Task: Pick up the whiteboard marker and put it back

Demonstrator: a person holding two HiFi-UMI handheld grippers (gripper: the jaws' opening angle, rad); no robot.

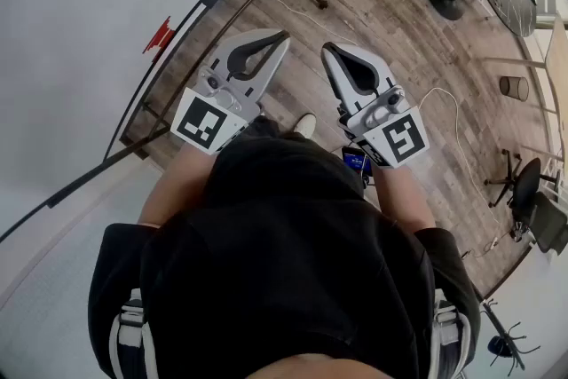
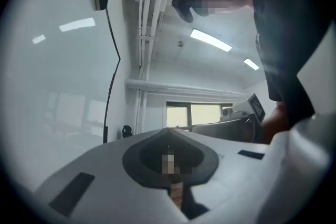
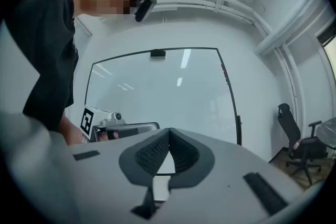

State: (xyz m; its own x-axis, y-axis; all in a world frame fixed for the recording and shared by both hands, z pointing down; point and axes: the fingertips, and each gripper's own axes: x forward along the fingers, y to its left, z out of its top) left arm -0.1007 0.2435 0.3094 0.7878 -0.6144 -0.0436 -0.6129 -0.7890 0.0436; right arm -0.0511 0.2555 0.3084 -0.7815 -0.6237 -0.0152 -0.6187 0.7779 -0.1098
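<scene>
Left of my left gripper [image 1: 284, 36], on the whiteboard's [image 1: 62, 31] edge, sits a red thing [image 1: 160, 35], likely the marker. My right gripper [image 1: 327, 49] is farther from it. Both sets of fingers [image 1: 273, 58] are closed and empty.

It was an office or meeting room. A large black-framed whiteboard [image 3: 157, 97] stood before plain white walls, a swivel chair [image 3: 294, 136] sat on wood-plank flooring [image 1: 390, 22], and strip lights [image 2: 210, 40] and white pipes [image 2: 149, 2] crossed the ceiling.

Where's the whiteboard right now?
In the head view the whiteboard fills the left side, beside the left hand-held gripper; the right gripper view looks straight at it.
</scene>
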